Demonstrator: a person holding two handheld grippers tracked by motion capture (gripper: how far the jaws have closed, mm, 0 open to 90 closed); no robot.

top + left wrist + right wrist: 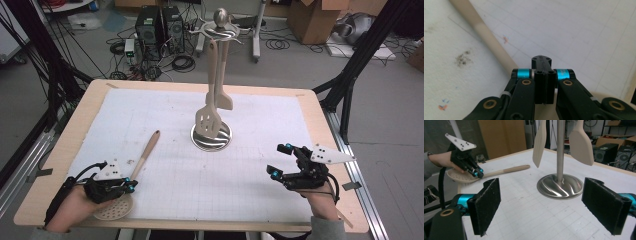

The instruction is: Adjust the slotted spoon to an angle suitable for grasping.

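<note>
Hovering left gripper (pixel 131 185), fingers together.

Skimmer (pixel 114 207) bowl half under left gripper (pixel 131 186); rack (pixel 560 185) top cropped.

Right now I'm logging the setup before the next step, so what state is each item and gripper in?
Left gripper: shut, empty, over the skimmer.
Right gripper: open, empty.
Skimmer: lying flat on the mat.
Slotted turner: hanging from the stand.
Spatula: hanging from the stand.
Stand: upright on the mat.
</note>
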